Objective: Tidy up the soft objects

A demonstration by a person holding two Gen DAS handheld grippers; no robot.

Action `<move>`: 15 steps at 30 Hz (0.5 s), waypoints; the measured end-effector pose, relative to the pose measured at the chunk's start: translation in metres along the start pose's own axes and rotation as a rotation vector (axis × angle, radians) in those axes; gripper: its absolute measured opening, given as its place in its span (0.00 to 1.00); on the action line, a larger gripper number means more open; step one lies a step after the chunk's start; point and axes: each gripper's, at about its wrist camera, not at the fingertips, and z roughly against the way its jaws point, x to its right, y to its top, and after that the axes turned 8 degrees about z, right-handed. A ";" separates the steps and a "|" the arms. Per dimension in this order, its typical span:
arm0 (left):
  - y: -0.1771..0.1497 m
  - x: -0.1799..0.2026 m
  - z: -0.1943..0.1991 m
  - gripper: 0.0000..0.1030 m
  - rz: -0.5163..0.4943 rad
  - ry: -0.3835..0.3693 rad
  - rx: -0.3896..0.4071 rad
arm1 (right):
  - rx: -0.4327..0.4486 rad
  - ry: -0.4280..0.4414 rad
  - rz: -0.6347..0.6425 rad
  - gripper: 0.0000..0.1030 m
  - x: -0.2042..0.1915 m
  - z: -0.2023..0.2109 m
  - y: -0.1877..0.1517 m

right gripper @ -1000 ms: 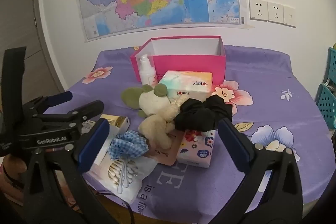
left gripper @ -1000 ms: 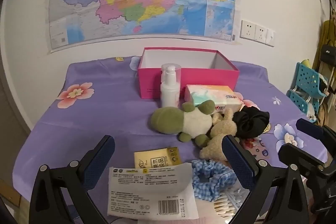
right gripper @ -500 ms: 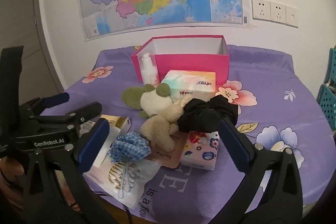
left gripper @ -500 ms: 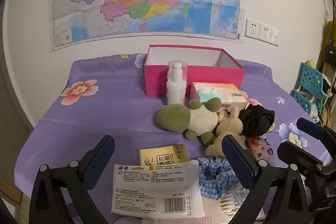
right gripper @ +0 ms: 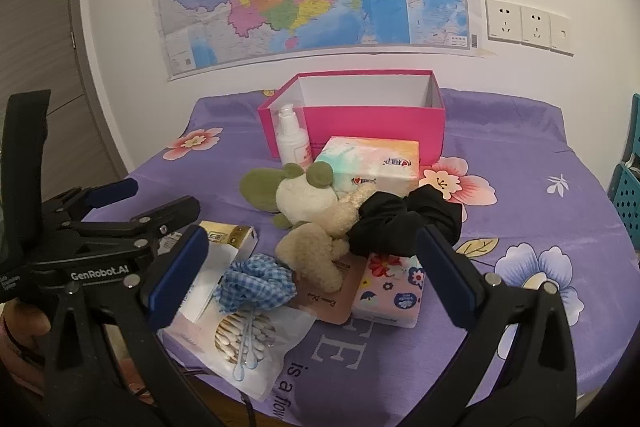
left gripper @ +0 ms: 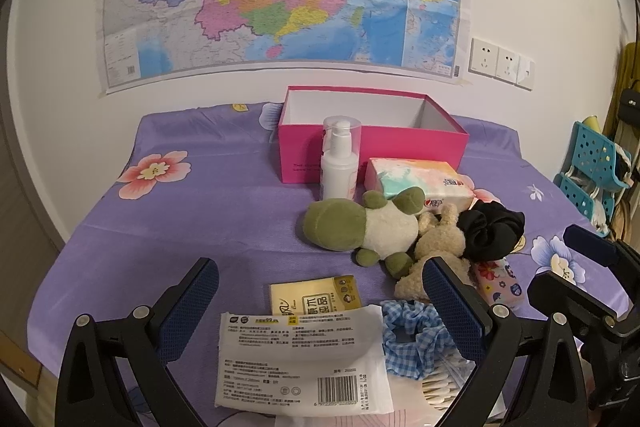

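Note:
A green and cream plush toy (left gripper: pixel 360 227) (right gripper: pixel 296 191) lies mid-table beside a beige plush bunny (left gripper: pixel 436 247) (right gripper: pixel 316 247). A black scrunchie (left gripper: pixel 490 229) (right gripper: pixel 404 223) rests on a floral tissue pack (right gripper: pixel 392 291). A blue checked scrunchie (left gripper: pixel 412 331) (right gripper: pixel 256 283) lies near the front edge. An open pink box (left gripper: pixel 372 135) (right gripper: pixel 352 115) stands at the back. My left gripper (left gripper: pixel 320 307) is open and empty above the front items. My right gripper (right gripper: pixel 312 275) is open and empty over the bunny and scrunchies.
A white pump bottle (left gripper: pixel 340 163) and a pastel tissue pack (left gripper: pixel 416 183) stand in front of the box. A yellow tissue pack (left gripper: pixel 316 299), a white wipes packet (left gripper: pixel 300 359) and a cotton swab bag (right gripper: pixel 244 343) lie at the front. Purple floral cloth (left gripper: pixel 200 219) covers the table.
Both grippers have drifted slightly back and up, so the table items sit a little lower and farther in view. Both stay open and empty.

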 end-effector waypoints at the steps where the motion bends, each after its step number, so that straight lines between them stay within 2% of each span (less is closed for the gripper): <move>1: 0.000 0.000 0.000 1.00 -0.001 0.001 0.000 | 0.000 0.000 0.001 1.00 -0.001 -0.001 0.000; 15: -0.001 -0.003 0.000 1.00 0.003 -0.001 -0.002 | -0.008 0.018 -0.005 1.00 -0.002 -0.006 -0.002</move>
